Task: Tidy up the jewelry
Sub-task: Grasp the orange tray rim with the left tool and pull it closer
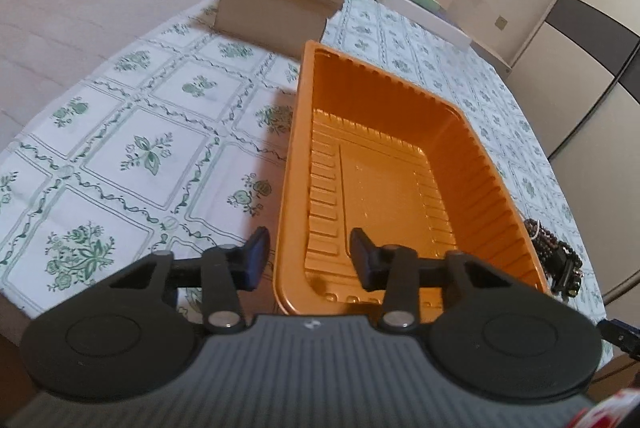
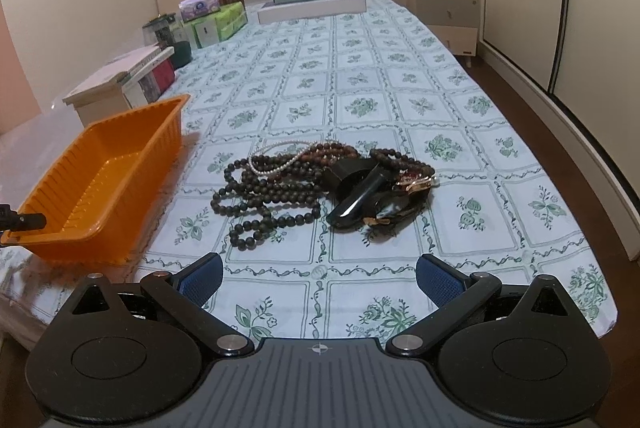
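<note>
Jewelry pile point(image 2: 320, 183): dark bead strands, 1 pearl strand, black glossy piece, lying tangled on the floral bedsheet point(image 2: 400, 75). Orange tray point(image 1: 400, 163) sitting just beside it, holding nothing. Left hand-held gripper point(image 1: 308, 260) straddling the tray's near wall, not pinching. Right hand-held gripper point(image 2: 319, 282) hovering spread wide.
</note>
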Motion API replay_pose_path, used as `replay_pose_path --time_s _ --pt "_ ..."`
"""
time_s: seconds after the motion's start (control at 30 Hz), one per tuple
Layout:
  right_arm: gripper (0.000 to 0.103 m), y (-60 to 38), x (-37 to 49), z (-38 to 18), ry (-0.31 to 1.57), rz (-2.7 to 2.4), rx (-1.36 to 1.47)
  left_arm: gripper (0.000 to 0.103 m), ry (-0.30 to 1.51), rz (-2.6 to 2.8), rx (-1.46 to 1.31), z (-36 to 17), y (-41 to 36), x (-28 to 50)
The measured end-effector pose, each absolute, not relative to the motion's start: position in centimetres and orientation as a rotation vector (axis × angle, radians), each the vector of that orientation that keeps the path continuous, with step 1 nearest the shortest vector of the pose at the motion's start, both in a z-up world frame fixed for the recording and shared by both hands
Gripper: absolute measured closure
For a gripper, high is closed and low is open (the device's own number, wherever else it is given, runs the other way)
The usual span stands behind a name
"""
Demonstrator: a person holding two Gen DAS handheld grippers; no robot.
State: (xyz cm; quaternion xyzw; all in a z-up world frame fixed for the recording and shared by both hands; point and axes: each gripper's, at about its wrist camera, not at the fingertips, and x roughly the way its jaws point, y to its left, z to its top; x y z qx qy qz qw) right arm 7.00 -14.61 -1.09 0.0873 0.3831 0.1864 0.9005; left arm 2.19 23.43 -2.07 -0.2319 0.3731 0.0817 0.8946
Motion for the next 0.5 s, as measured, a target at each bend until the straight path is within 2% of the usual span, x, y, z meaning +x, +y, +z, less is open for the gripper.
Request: replay_pose_path --time_s 0.13,0.27,0.5 --pt "0.001 -14.2 7.3 -1.4 0.801 0.385 0.18 0.073 0.799 0.149 -0.493 -2.4 23.4 2.7" --pt "0.001 -14.0 7.4 -1.3 0.801 0.387 0.173 0.087 0.818 0.15 -0.503 -2.5 23.5 2.9" --pt "0.001 -14.3 7.6 -1.5 0.808 0.371 0.178 0.094 0.839 0.172 -0.402 -1.0 22.8 3.0"
